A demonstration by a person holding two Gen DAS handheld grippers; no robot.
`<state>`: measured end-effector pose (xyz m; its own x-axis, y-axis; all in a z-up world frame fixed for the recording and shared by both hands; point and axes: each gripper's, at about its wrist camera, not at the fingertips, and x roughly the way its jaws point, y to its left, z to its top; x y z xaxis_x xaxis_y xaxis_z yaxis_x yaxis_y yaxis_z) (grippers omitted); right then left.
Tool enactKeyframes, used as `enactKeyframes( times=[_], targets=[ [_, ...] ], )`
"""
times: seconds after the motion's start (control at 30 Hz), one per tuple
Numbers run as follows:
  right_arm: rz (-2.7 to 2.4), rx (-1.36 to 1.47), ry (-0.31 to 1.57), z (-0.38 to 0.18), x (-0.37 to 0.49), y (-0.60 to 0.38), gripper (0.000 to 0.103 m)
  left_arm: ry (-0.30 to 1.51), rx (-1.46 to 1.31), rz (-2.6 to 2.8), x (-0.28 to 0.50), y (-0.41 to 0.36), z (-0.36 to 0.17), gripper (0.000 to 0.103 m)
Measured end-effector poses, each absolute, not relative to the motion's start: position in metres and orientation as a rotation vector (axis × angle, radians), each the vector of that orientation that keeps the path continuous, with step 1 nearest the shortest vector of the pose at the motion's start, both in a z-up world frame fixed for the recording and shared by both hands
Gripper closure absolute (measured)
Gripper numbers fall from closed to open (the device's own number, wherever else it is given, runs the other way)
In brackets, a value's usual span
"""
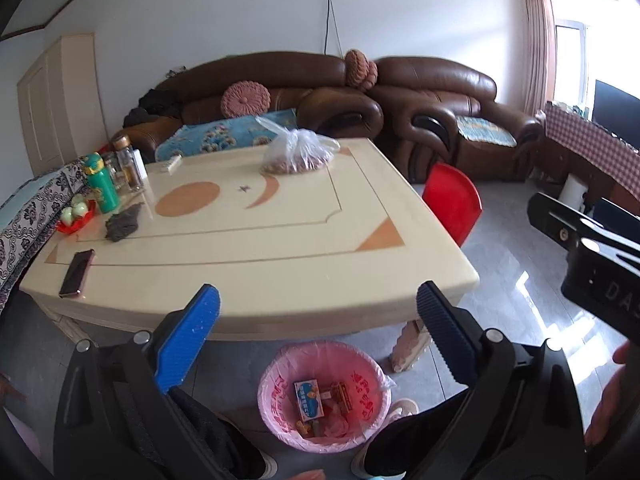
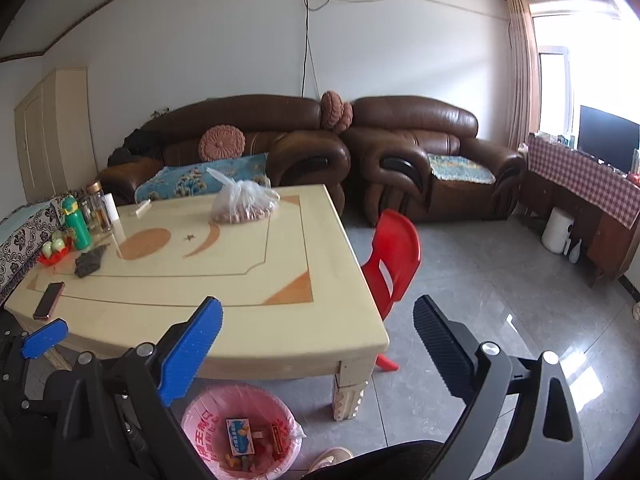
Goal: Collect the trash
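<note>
A trash bin lined with a pink bag (image 1: 280, 412) stands on the floor by the near edge of the cream table (image 1: 280, 272); it also shows in the right wrist view (image 2: 200, 432). A blue carton (image 1: 309, 400) and red wrappers lie inside it. My left gripper (image 1: 318, 300) is open and empty, above the bin at the table's front edge. My right gripper (image 2: 318, 314) is open and empty, near the table's front right corner. A dark crumpled cloth (image 1: 122, 222) lies on the table at left.
On the table are a clear plastic bag of nuts (image 1: 298, 154), a phone (image 1: 76, 273), a green bottle (image 1: 100, 182), glass jars and a red dish. A red plastic chair (image 2: 394, 258) stands right of the table. Brown leather sofas (image 2: 420, 152) line the wall.
</note>
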<state>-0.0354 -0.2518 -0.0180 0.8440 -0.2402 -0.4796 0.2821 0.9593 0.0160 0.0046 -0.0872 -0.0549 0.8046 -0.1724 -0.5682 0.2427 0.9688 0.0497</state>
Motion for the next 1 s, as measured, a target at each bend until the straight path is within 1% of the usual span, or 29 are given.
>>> enactKeyframes(
  times=[0.1,0.47,1.0],
  targets=[
    [-0.275,0.074,0.477,-0.011,-0.044,-0.241,0.007,0.588,0.126,-0.204,0.001,-0.083,-0.05,0.006],
    [-0.292,0.042,0.434,0.006,-0.059,-0.222,0.007,0.58,0.122,-0.181,-0.004,-0.076,-0.041,0.006],
    [-0.277,0.034,0.442,0.009,-0.057,-0.217,0.007,0.586,0.106,-0.18,-0.003,-0.07,-0.041,0.006]
  ],
)
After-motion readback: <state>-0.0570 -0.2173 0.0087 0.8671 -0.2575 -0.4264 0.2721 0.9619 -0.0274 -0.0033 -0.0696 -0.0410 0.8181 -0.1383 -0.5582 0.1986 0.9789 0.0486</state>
